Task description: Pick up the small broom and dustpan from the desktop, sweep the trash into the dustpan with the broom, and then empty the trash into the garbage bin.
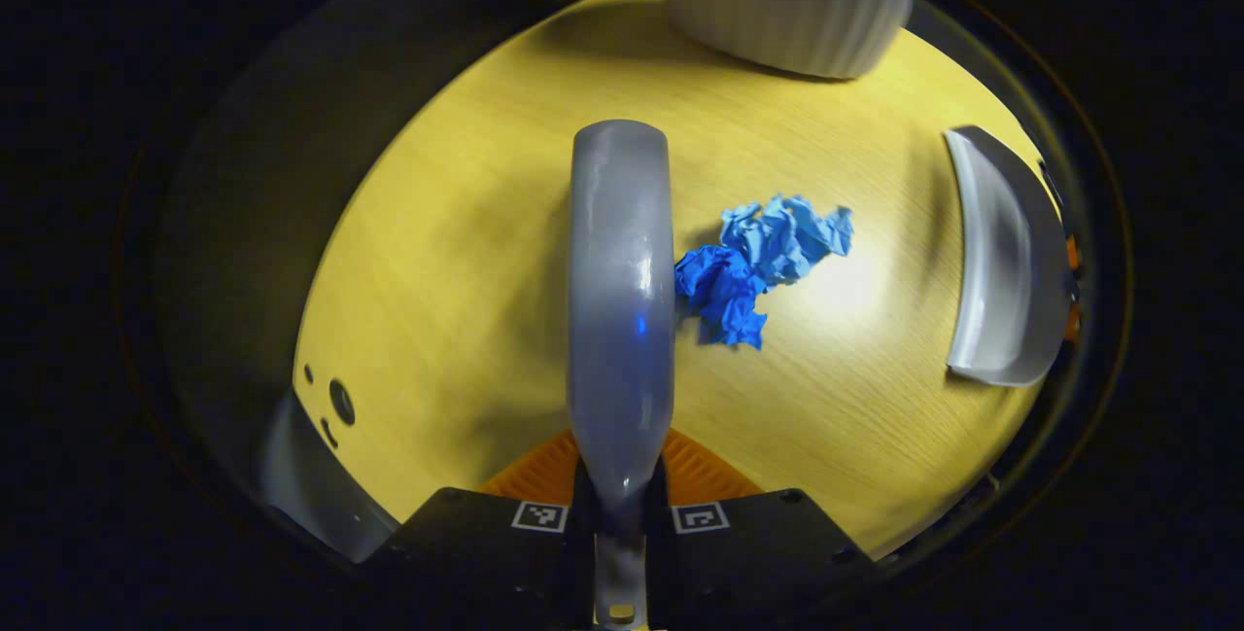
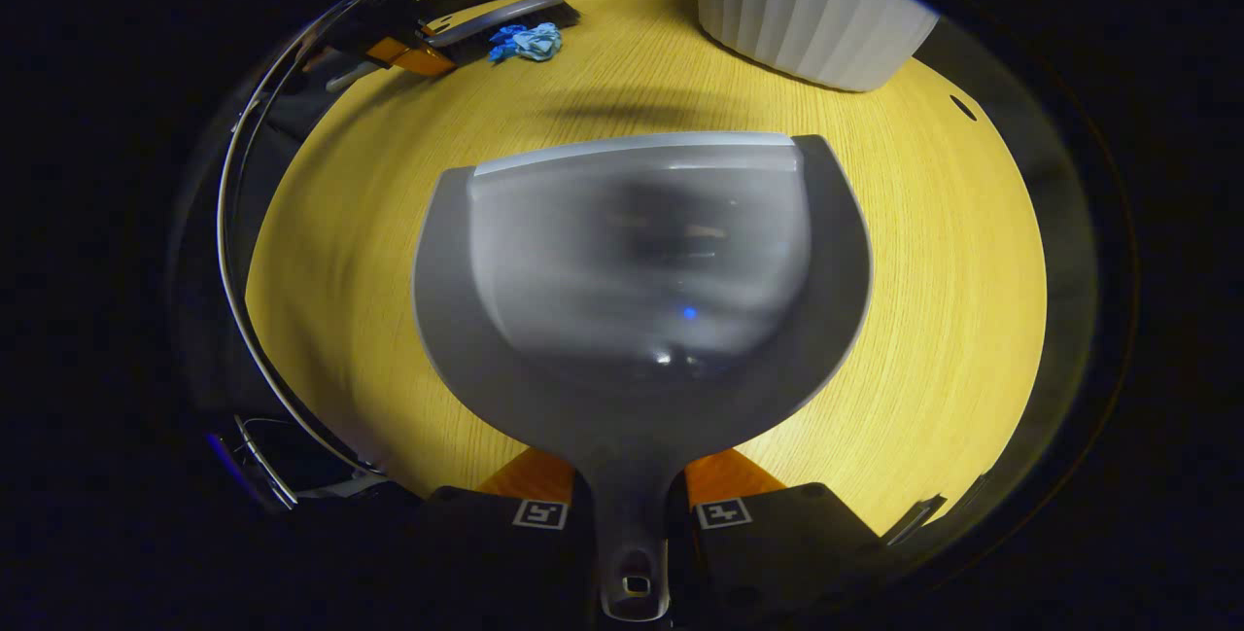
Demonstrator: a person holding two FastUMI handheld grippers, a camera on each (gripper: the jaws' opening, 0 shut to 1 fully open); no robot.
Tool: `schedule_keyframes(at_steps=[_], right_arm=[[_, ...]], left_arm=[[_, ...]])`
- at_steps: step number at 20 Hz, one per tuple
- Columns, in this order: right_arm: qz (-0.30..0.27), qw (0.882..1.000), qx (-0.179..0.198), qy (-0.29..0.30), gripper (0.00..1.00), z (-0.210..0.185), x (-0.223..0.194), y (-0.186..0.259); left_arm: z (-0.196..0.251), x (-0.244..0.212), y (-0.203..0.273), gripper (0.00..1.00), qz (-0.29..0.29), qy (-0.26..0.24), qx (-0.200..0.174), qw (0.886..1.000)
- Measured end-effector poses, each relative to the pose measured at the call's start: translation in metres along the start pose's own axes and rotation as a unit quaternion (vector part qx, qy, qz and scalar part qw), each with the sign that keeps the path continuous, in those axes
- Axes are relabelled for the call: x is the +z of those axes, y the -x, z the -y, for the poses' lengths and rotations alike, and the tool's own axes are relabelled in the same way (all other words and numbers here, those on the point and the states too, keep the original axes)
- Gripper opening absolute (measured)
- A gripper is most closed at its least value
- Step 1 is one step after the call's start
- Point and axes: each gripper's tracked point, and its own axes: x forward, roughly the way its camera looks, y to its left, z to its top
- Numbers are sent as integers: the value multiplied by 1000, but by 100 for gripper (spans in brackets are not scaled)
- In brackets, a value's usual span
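Broom is being gripped by left gripper fingers beside blue paper; dustpan is being clamped by right gripper.

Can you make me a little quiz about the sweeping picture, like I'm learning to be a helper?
1. True or false: the blue crumpled paper is already inside the dustpan.
2. What does the left gripper hold? A) a cup B) the broom C) a sponge
3. Fill in: the white ribbed garbage bin stands on the yellow wooden ____.

Key
1. False. It lies on the desktop right beside the broom, and the dustpan looks empty.
2. B. The right gripper holds the dustpan by its handle.
3. desktop
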Motion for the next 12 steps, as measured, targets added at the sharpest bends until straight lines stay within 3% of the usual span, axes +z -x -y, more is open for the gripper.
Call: schedule_keyframes(at_steps=[3,9,12], right_arm=[[5,1000,4,10,33,3,-1,-3],[14,999,3,40,33,9,2,0],[15,999,12,45,33,10,3,-3]], left_arm=[[35,16,-3,25,11,-45,-28,999],[139,19,25,25,0,-11,-157,988],[188,22,41,25,-13,34,-225,974]])
